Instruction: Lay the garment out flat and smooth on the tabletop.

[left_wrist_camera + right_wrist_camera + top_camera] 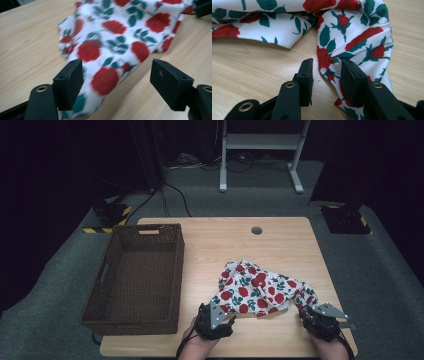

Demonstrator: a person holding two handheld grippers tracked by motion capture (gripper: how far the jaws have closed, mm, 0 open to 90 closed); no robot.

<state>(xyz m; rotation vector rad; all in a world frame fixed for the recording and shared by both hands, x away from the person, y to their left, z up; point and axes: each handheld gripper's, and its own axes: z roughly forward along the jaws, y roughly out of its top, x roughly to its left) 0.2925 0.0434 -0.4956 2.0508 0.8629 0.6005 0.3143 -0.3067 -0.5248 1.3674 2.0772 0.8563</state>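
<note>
Both hands come in from the bottom edge of the high view, at about six o'clock, each one holding a black two-jaw gripper with a grey three-cornered plate on top. The left gripper (216,319) points toward one o'clock, and in its own view (116,82) the two black jaws stand wide apart. The right gripper (320,317) points toward eleven o'clock; in its own view (325,80) the jaws stand only partly apart, with a narrow gap between them.

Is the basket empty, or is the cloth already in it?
Empty: the basket shows bare woven floor; the rose-print cloth lies crumpled on the table.
</note>
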